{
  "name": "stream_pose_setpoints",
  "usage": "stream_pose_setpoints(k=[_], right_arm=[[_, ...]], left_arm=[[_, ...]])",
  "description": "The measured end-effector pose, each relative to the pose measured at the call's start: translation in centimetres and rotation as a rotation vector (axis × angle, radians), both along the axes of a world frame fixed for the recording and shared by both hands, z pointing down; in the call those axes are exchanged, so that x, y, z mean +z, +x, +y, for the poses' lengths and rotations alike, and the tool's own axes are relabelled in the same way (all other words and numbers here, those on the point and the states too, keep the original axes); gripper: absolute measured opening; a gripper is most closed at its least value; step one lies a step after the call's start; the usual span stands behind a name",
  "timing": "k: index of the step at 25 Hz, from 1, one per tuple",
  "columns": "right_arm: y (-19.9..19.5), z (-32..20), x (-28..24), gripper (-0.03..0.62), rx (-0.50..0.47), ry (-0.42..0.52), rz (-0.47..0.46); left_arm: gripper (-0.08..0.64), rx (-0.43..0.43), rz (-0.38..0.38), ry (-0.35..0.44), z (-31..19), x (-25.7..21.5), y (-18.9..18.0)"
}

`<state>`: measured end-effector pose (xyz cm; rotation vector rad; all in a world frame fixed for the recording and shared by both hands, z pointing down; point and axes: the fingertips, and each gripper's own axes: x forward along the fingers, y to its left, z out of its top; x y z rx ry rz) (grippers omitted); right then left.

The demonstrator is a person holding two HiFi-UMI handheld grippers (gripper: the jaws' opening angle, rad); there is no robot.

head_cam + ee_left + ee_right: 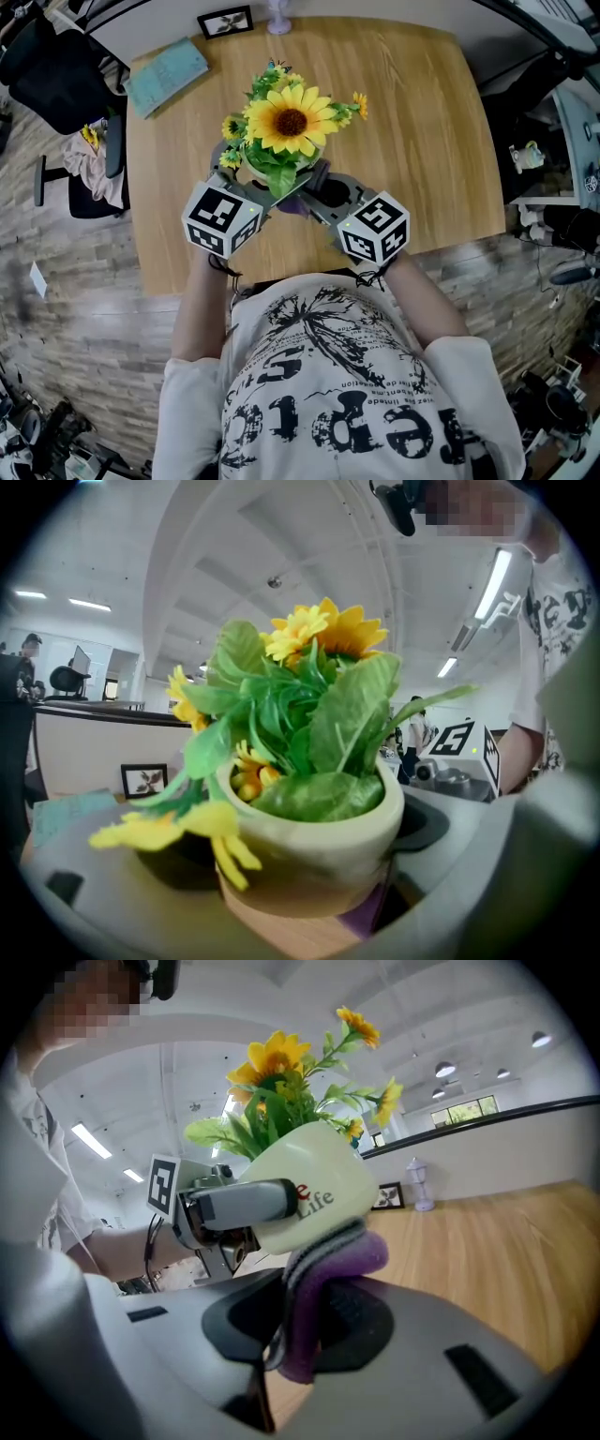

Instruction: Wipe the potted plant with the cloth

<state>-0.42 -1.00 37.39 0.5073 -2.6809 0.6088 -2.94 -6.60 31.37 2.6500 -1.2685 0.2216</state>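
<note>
A cream pot (pixel 251 172) of artificial sunflowers (pixel 289 120) sits mid-table. My left gripper (pixel 249 180) is shut on the pot. In the left gripper view the pot (pixel 309 841) fills the gap between the jaws of the left gripper (pixel 309 878), with a purple cloth (pixel 367 913) showing under it. My right gripper (pixel 314 190) is shut on the purple cloth (pixel 298 204). In the right gripper view the folded cloth (pixel 323 1283) rises from the right gripper (pixel 314 1326) and presses against the lower side of the tilted pot (pixel 323 1180), across which a left gripper finger (pixel 244 1202) lies.
The wooden table (pixel 422 141) also holds a teal book (pixel 167 75) at the far left, a small picture frame (pixel 226 22) and a white ornament (pixel 278 19) at the far edge. A chair with clothes (pixel 84 169) stands left of the table.
</note>
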Motion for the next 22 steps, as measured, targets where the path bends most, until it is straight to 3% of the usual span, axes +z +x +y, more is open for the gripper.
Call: stream_pose_setpoints(k=[10,16,22], right_arm=[[2.4,-4.1,-0.1,0.071,0.106,0.012,0.02],[4.1,-7.1,-0.6,0.069,0.22,-0.01,-0.022],[7.7,-9.9,-0.9,0.069,0.31,0.057,0.03]], left_arm=[[0.525,0.04,-0.016,-0.02,-0.1,0.9,0.0],[0.525,0.07,-0.069,-0.01,0.1,2.0,-0.3],[0.525,0.09,-0.087,-0.037,0.1,4.4,0.6]])
